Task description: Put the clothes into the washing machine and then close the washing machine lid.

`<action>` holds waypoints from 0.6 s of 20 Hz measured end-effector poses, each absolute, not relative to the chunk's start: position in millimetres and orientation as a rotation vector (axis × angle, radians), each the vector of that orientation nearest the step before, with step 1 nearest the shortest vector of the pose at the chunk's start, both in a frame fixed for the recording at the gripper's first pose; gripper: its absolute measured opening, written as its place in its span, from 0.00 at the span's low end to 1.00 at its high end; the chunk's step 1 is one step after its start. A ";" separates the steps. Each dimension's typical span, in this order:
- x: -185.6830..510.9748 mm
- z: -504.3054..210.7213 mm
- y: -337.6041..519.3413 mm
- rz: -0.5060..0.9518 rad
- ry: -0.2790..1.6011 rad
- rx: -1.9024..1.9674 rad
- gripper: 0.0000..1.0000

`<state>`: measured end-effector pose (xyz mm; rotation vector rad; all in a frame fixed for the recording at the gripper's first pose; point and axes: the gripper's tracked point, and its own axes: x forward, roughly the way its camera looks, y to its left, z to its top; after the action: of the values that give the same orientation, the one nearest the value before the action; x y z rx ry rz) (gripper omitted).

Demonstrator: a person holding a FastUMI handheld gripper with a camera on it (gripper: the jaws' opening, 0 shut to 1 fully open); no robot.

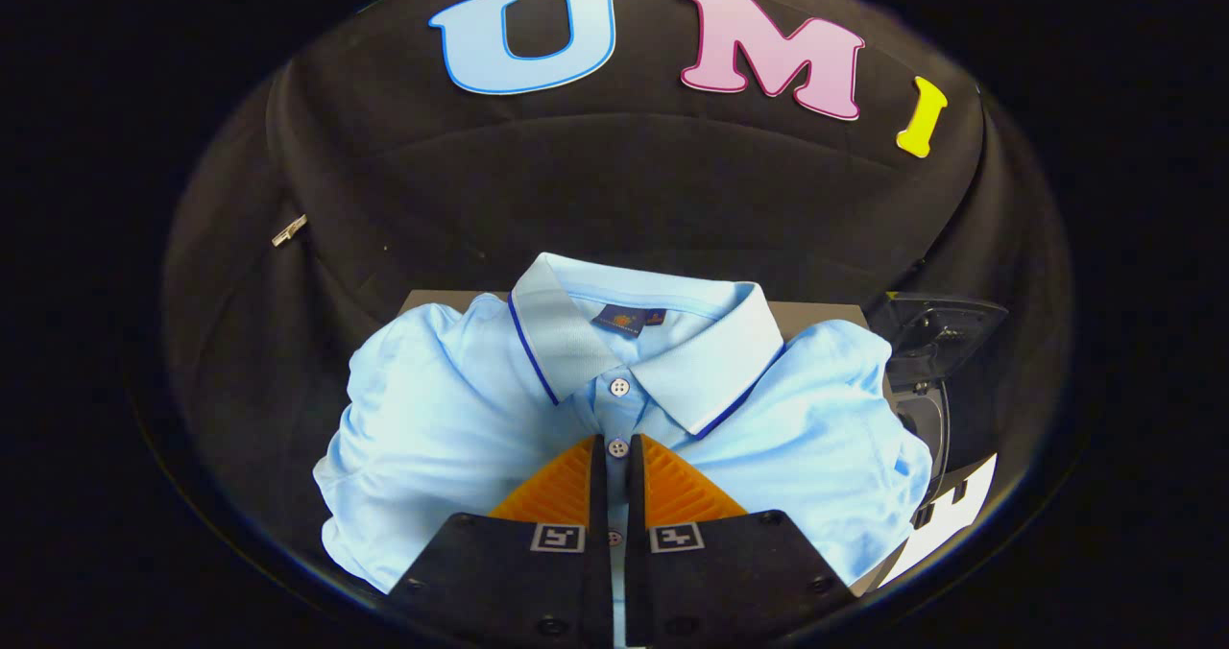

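Note:
A light blue polo shirt [451,419] with a dark blue collar stripe and a buttoned placket lies bunched on a grey table [816,315], collar pointing away from me. My gripper [617,452] is shut on the shirt's button placket just below the collar. A narrow strip of fabric with a button shows between the two fingers. To the right of the shirt, partly hidden behind its sleeve, stands a small dark washing machine [936,342] with its lid raised.
A white sheet with dark marks [951,519] lies on the table at the near right, beside the machine. Black cloth walls close in behind and on both sides. A small metal clip [288,230] hangs on the left wall.

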<state>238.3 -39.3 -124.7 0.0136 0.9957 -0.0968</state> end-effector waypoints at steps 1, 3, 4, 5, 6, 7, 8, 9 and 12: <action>236.3 -124.6 -39.8 -0.095 0.988 0.028 0.10; 238.0 -124.9 -41.5 -0.082 0.970 0.034 0.10; 236.9 -124.5 -40.6 -0.079 0.953 0.032 0.10; 236.9 -122.8 -39.3 -0.072 0.929 0.017 0.10; 237.6 -121.7 -39.3 -0.060 0.907 -0.008 0.10; 237.6 -120.8 -39.2 -0.053 0.881 -0.027 0.10; 234.6 -120.9 -38.8 -0.048 0.858 -0.036 0.10; 234.6 -119.0 -37.9 -0.041 0.827 -0.038 0.10; 231.7 -110.7 -35.9 -0.015 0.735 -0.014 0.10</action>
<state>231.7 -35.9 -110.7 -0.0136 0.7352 -0.0145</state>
